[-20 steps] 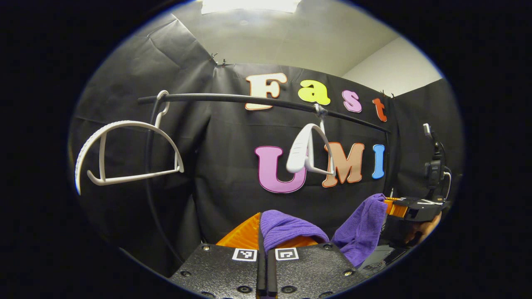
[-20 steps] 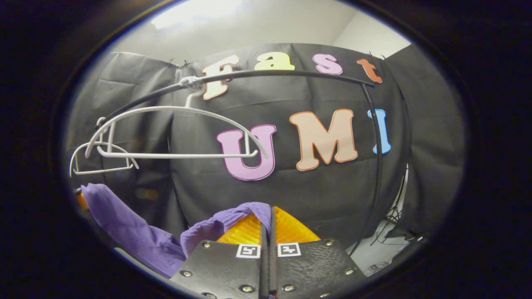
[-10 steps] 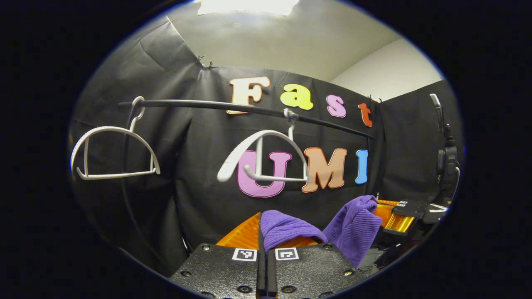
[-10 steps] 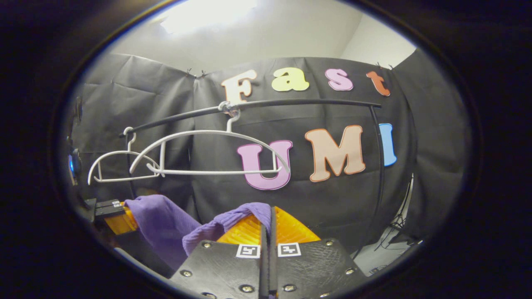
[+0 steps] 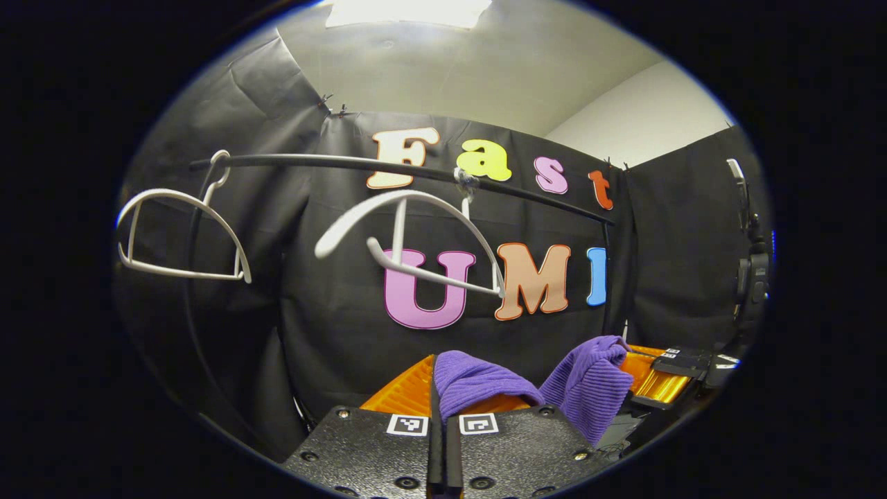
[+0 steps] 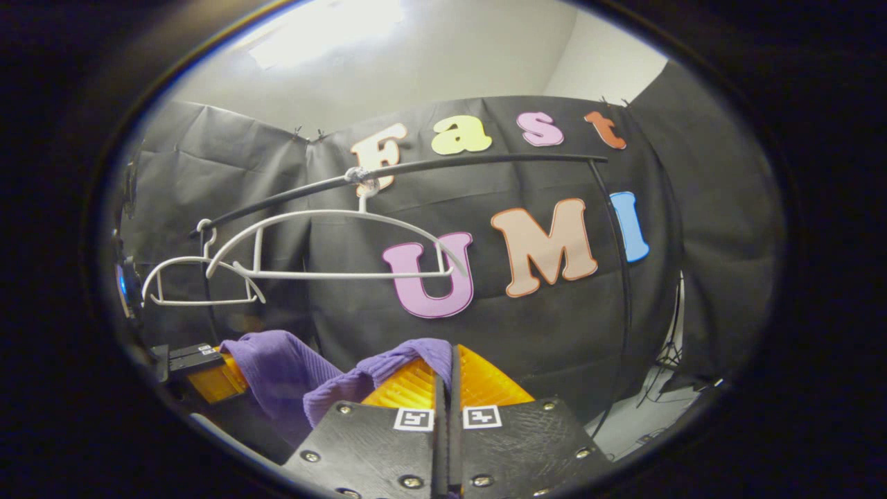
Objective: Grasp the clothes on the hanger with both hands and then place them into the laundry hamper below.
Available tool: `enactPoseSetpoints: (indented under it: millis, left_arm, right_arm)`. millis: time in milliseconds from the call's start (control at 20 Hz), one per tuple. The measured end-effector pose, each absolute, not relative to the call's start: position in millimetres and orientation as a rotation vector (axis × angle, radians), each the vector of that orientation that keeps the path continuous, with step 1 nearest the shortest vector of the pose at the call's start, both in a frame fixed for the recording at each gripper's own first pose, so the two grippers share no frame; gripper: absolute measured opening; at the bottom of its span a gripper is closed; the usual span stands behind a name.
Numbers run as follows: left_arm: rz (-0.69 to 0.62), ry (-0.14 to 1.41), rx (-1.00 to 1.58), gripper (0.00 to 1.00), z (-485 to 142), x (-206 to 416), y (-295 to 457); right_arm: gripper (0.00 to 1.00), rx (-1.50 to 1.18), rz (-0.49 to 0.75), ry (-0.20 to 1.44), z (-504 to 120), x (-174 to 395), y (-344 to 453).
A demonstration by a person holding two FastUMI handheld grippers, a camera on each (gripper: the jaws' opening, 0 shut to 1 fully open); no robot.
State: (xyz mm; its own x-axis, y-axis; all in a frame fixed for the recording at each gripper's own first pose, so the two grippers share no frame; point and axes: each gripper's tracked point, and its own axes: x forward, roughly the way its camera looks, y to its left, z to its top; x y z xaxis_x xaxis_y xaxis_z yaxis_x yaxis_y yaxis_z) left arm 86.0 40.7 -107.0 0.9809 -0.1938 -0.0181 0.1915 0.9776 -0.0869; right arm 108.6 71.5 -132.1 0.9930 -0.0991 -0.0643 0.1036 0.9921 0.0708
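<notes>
Now both grippers, left gripper (image 5: 436, 388) and right gripper (image 6: 449, 378), pinching purple garment (image 5: 589, 381) below bare hanger (image 5: 409, 235)

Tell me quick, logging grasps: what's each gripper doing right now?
Left gripper: shut on the purple garment.
Right gripper: shut on the same garment.

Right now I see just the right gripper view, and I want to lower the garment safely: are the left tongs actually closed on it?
Observer: Yes. The left gripper view shows the left tongs shut, with the purple garment pinched between them.
Operator: Anything near my right tongs?
Observer: In that view a black stand rises beyond the right tongs, at the right edge.
</notes>
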Motion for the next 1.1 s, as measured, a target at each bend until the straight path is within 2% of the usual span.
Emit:
enactPoseSetpoints:
  millis: [100, 150, 550, 1100]
  left_arm:
    - [-0.197, 0.058, -0.088, 0.02, -129, 91, 37]
    - [-0.196, 0.07, -0.087, 0.02, -139, 95, 36]
    - [-0.2, 0.088, -0.068, 0.02, -218, 118, 31]
    - [-0.16, 0.207, -0.086, 0.02, -337, 134, 44]
  right_arm:
    - [0.05, 0.082, -0.1, 0.092, -154, 113, 70]
    - [0.01, 0.086, -0.105, 0.102, -163, 115, 68]
    - [0.01, 0.14, -0.136, 0.188, -251, 138, 50]
    - [0.01, 0.146, -0.192, 0.354, -376, 146, 30]
